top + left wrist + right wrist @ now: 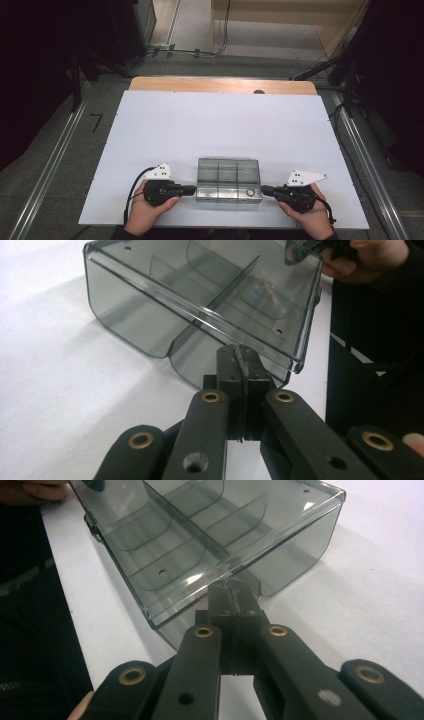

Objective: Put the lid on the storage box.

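smoked clear compartment box (228, 179) near front table (150, 125) edge | left gripper (192, 189), right gripper (264, 189) clenched empty, flanking box ends, likely bracing it | small ring (249, 192) inside

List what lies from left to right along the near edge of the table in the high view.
Left hand → left gripper → clear compartment box → right gripper → right hand.

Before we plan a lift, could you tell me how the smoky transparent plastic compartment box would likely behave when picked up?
The smoky transparent plastic compartment box looks rigid and probably light, given its thin walls. Its glossy surface may slip. The small ring inside could slide if the box tilts.
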The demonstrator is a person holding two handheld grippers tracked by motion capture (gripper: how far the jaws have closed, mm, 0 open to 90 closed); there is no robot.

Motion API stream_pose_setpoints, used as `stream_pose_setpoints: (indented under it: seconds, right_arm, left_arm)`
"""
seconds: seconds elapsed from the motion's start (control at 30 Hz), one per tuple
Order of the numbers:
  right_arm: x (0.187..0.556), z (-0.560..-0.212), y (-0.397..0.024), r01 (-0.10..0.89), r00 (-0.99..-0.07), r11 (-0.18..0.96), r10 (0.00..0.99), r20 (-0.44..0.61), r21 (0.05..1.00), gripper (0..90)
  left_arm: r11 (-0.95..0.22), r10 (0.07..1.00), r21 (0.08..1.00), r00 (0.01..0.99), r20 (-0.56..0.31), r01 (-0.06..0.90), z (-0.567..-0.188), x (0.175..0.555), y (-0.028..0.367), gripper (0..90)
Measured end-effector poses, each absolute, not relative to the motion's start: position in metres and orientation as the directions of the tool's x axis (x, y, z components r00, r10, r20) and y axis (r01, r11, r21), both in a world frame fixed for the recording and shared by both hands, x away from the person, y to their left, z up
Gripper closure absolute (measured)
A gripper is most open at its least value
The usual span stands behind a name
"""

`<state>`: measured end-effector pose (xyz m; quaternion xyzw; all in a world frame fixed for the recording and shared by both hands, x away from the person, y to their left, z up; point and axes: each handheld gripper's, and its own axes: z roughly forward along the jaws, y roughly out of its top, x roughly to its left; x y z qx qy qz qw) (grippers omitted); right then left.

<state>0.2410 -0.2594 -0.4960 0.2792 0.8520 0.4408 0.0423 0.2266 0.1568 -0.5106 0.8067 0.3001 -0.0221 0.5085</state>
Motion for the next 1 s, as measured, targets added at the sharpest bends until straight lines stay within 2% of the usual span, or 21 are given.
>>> stream_pose_setpoints:
  seconds: [0.3, 0.57, 0.8, 1.0]
  right_arm:
    - [0.241, -0.496, -0.260, 0.440, -0.838, 0.459, 0.520, 0.168, 0.772, 87.9]
    - [0.243, -0.491, -0.267, 0.451, -0.813, 0.424, 0.559, 0.165, 0.785, 78.0]
    - [0.245, -0.484, -0.277, 0.442, -0.804, 0.372, 0.568, 0.177, 0.816, 59.0]
    - [0.246, -0.479, -0.284, 0.425, -0.797, 0.350, 0.582, 0.162, 0.835, 46.3]
  left_arm:
    - [-0.302, 0.471, 0.811, 0.818, -0.330, 0.501, -0.510, 0.226, 0.156, 90.0]
    - [-0.287, 0.500, 0.828, 0.812, -0.300, 0.483, -0.508, 0.224, 0.161, 87.0]
    - [-0.249, 0.524, 0.851, 0.803, -0.284, 0.462, -0.504, 0.222, 0.166, 72.4]
    - [-0.197, 0.561, 0.880, 0.786, -0.260, 0.432, -0.500, 0.221, 0.172, 53.0]
